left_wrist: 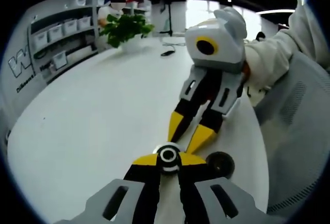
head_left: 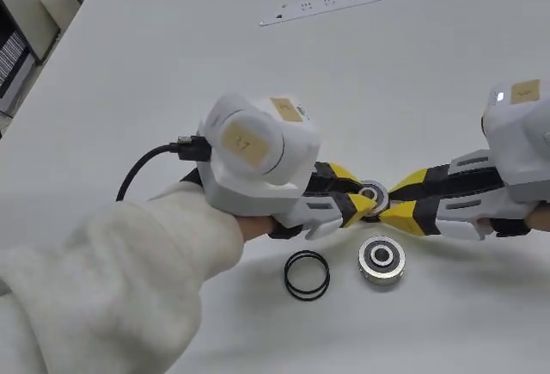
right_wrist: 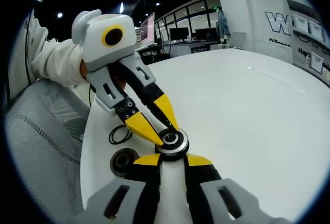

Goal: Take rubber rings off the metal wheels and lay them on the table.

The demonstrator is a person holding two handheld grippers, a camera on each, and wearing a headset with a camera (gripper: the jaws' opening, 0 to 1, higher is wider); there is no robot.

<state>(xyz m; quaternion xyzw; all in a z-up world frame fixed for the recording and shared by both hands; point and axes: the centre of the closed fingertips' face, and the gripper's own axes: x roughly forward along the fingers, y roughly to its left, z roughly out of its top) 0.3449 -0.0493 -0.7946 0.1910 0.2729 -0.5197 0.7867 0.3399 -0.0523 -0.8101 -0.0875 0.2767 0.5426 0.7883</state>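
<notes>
Okay so, left gripper [head_left: 363, 197]: comes in from centre-left of the head view, jaws closed down on the metal wheel [head_left: 373, 192] and holding it up off the table [head_left: 172, 64].
rubber rings [head_left: 287, 274]: two black ones lying flat on the table, lower middle of the frame, overlapping each other, just left of the second wheel.
metal wheel: dead centre, caught between both sets of yellow tips. In the right gripper view there's a black band round its rim, so I reckon a ring is on it.
second wheel [head_left: 381, 259]: flat on the table directly below the held one, beside the rings. Looks stripped, but I wouldn't swear to it.
right gripper [head_left: 387, 200]: reaches in from the right edge, jaws drawn into a narrow V with the tips at the wheel's rim. Can't tell if it's got a bite on the rubber or is just touching metal.
step in hand: my guess is peeling the ring off the held wheel.
doing it well: the left clamp wants to sit on metal, not rubber, so the ring is free to slide. Catch only the rubber with the right tips at one spot and roll it over the edge. A straight yank could twist the wheel out of the grip. After that, lay it down by the other two.
</notes>
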